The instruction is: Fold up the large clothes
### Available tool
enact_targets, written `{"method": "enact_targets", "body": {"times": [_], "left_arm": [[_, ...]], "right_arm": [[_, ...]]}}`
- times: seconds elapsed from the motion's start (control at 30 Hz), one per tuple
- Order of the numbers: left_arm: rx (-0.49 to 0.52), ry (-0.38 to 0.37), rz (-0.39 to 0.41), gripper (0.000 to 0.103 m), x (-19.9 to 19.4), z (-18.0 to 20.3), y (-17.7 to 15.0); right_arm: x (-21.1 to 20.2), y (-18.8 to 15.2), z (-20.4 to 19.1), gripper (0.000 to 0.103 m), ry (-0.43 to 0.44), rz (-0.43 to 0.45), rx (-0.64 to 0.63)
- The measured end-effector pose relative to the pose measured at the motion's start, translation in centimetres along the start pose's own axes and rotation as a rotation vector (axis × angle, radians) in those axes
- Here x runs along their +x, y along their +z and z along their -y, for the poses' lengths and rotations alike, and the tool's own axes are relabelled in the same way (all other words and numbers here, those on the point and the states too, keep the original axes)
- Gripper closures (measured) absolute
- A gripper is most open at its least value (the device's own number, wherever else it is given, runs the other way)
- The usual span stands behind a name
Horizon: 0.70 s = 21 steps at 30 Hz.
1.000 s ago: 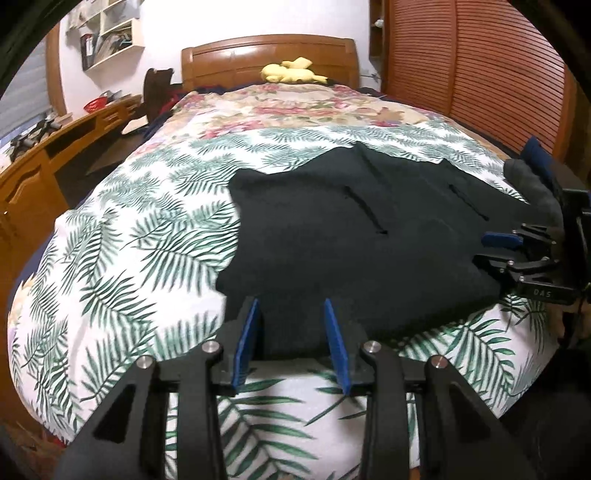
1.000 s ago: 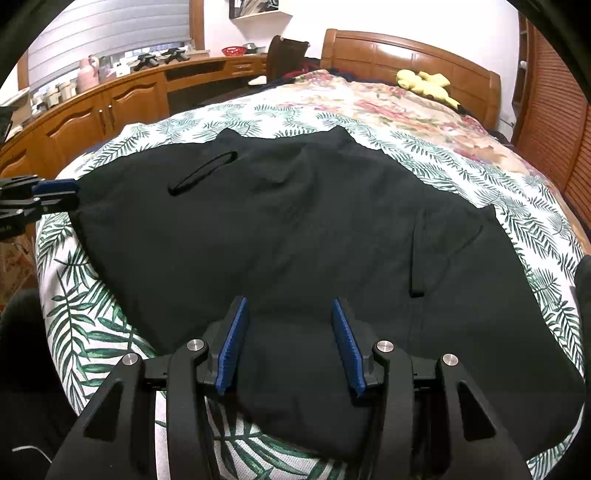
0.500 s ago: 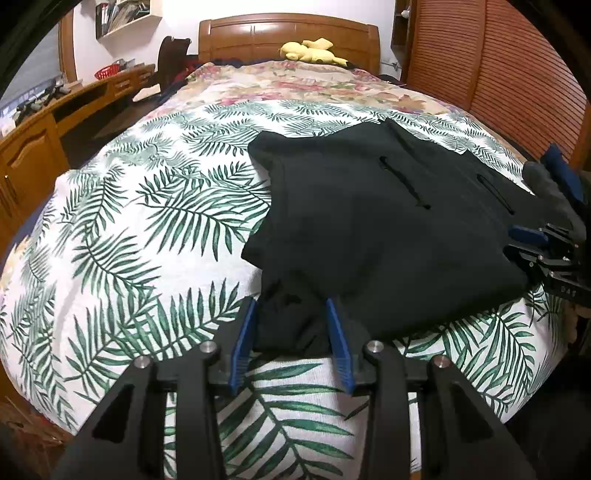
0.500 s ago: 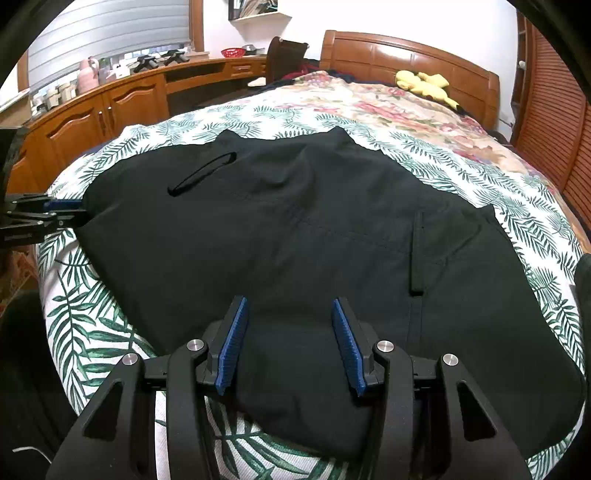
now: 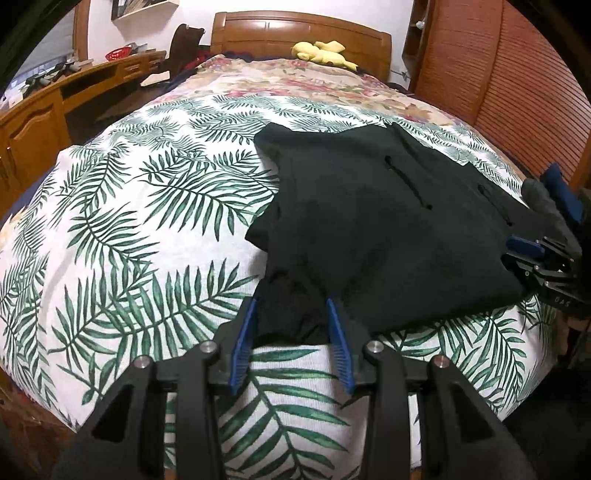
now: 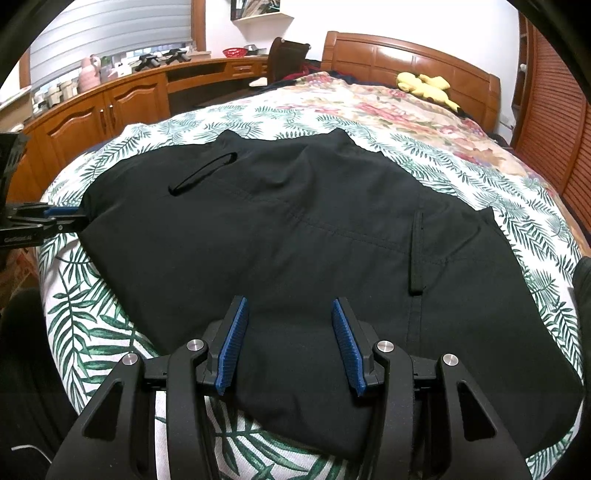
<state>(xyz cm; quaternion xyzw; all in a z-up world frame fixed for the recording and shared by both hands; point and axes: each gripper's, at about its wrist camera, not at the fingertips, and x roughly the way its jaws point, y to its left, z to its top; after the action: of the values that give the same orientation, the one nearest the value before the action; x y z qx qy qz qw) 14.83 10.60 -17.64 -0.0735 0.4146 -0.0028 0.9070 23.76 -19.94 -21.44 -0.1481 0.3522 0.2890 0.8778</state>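
Both claws are spread, left claw [image 5: 291,332] & right claw [image 6: 288,339], at the bed's [image 5: 147,229] near edge. The black clothes [image 6: 295,229] maybe bunch or slip off if one grabs too little.

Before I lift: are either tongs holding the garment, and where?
Neither. Left tongs straddle garment corner, open; right tongs open over its near edge.

We see home bedroom. Bed with palm-leaf bedspread [image 5: 147,206] fills our view; carved wooden headboard [image 6: 410,59] at 12 o'clock, yellow plush toy [image 6: 426,86] resting by it. Built-in wooden desk and cabinets [image 6: 110,103] at 10 o'clock under window blind [image 6: 110,37], cluttered with small items. Louvered wooden doors [image 5: 517,74] at 2 o'clock. Wall shelf [image 6: 262,11] above.
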Motion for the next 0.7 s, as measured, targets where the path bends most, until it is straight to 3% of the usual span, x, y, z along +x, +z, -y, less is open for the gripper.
{"method": "enact_targets", "body": {"times": [0.1, 0.17, 0.27, 0.5, 0.7], "left_arm": [[-0.018, -0.002, 0.004, 0.067, 0.0, 0.1, 0.1], [-0.024, -0.003, 0.009, 0.085, -0.2, 0.3, 0.4], [-0.04, -0.021, 0.047, 0.099, -1.4, 0.7, 1.3], [0.035, -0.057, 0.191, 0.101, -6.1, 5.2, 6.2], [0.161, -0.138, 0.261, 0.102, -8.4, 13.3, 10.6]], "right_arm": [[0.0, 0.0, -0.1, 0.055, 0.002, -0.001, 0.003], [-0.1, 0.0, -0.1, 0.055, 0.001, 0.0, 0.003], [-0.1, 0.1, 0.0, 0.055, 0.003, -0.002, 0.003], [-1.1, -0.3, 1.4, 0.055, -0.005, 0.001, 0.041], [-4.1, -1.4, 4.0, 0.055, -0.028, 0.037, 0.079]]}}
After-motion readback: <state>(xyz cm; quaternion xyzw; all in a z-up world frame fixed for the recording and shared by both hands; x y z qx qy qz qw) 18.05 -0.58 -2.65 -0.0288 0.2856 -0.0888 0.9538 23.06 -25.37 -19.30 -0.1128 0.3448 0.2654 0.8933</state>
